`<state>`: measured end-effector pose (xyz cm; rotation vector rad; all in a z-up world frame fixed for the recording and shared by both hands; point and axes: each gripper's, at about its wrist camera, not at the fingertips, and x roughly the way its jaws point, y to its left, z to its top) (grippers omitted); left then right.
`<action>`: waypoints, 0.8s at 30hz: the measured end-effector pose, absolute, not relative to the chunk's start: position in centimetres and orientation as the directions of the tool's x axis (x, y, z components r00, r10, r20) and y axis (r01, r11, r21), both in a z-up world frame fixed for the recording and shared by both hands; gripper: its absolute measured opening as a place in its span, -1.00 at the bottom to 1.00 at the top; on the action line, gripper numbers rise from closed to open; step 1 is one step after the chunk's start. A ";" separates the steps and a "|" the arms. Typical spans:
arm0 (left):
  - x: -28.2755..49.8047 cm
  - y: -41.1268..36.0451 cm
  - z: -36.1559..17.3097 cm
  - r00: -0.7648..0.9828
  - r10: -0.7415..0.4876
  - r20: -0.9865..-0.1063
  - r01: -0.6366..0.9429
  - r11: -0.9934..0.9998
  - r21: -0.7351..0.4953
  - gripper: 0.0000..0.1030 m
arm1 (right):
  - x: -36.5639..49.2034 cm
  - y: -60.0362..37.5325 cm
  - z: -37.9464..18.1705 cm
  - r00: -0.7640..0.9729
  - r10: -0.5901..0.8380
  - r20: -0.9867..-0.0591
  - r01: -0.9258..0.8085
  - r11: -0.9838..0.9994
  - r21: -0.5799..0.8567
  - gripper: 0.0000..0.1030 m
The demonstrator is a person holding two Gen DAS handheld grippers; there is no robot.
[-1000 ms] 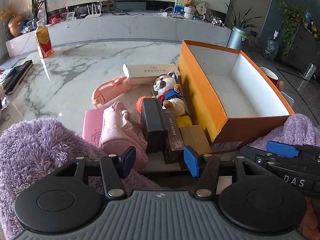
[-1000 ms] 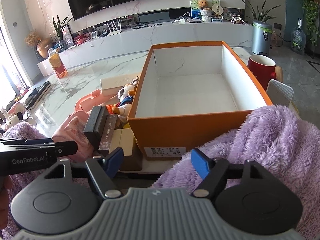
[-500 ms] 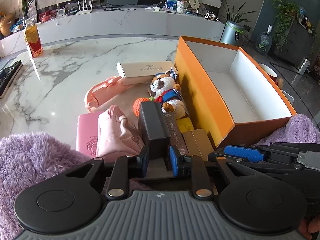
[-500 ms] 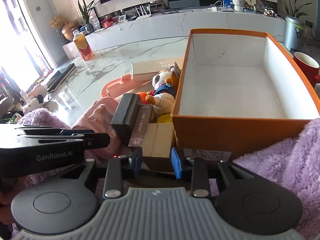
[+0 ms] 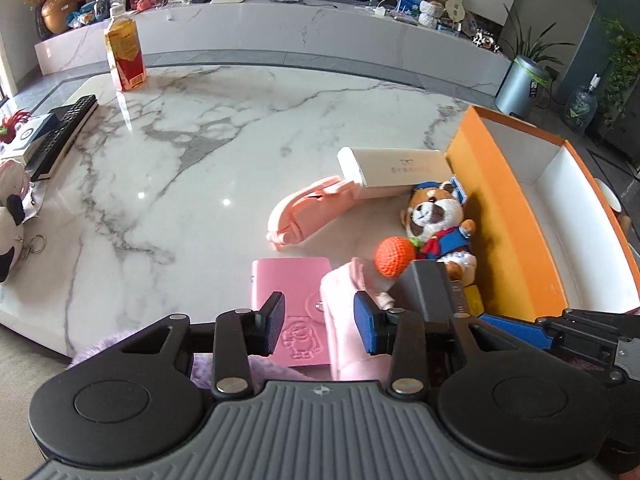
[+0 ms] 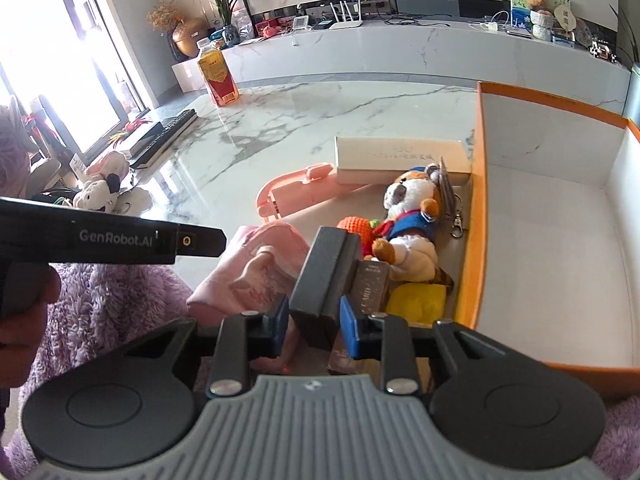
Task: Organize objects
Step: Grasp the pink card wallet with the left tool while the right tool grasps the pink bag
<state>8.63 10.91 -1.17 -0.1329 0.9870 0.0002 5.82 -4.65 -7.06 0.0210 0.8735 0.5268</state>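
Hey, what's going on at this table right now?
A person is tidying small items beside an empty orange box. The right gripper is shut on the end of a dark grey box in the pile. The left gripper has just been opening; its jaws stand apart over a pink wallet and pink pouch, gripping nothing. The plush dog and the rest lie on the table.

Left hand-held gripper point(image 5: 316, 322) reopening, right point(image 6: 313, 326) clamped.
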 end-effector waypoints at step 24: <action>14.2 18.1 -7.6 0.280 -0.221 -0.934 -0.067 0.966 -0.249 -0.05 | 11.6 3.2 -9.0 0.376 0.373 -0.849 -0.419 0.885 0.203 -0.20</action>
